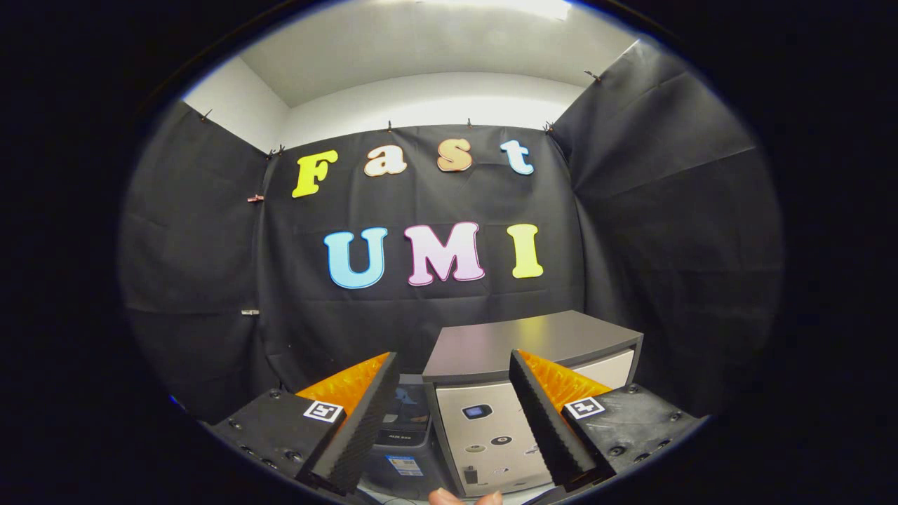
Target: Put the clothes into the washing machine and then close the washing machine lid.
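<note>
black cloth wall [666, 231], white ceiling [421, 49], small clips [255, 198] on cloth

right finger [551, 421] covers part of the washing machine [491, 428] front; markings on its front panel too small to tell; dark bin [403, 442] beside it partly hidden behind left finger [354, 428]; fingertips of a hand [463, 498] cut off at the lower edge.

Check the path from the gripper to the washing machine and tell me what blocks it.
Nothing visible blocks it. The gripper is open and empty, and the washing machine stands just ahead, seen between the fingers, its flat lid down. A dark bin sits beside it.
</note>
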A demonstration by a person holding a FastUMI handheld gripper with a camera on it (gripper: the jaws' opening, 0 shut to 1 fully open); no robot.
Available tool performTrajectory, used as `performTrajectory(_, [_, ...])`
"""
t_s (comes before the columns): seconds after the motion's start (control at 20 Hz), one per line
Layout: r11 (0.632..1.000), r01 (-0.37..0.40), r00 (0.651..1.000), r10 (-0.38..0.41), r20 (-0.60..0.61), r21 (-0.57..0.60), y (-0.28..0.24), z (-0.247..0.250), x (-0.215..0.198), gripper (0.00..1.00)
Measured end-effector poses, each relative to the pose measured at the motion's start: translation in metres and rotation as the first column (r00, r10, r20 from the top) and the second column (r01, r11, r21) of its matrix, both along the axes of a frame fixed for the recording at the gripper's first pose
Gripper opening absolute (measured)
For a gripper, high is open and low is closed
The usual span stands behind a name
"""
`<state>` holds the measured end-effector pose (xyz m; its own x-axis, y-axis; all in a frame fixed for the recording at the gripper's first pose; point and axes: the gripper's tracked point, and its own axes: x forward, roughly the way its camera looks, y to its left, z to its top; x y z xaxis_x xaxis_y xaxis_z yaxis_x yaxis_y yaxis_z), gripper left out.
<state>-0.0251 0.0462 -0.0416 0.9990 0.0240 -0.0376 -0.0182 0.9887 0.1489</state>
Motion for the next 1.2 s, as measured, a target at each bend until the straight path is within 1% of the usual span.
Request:
performTrajectory(0.2, [1.0,0.016,1.0,-0.016,0.008,-0.018,-0.004,0.005,0.001,0.99])
performTrajectory(0.4, [1.0,0.022,1.0,-0.022,0.006,-0.009,-0.001,0.008,0.003,0.98])
performTrajectory(0.7, [1.0,-0.028,1.0,0.028,-0.004,-0.004,0.023,0.005,0.008,0.98])
performTrajectory(1.2, [0.999,-0.046,0.999,0.046,-0.017,-0.017,0.04,-0.002,0.011,0.99])
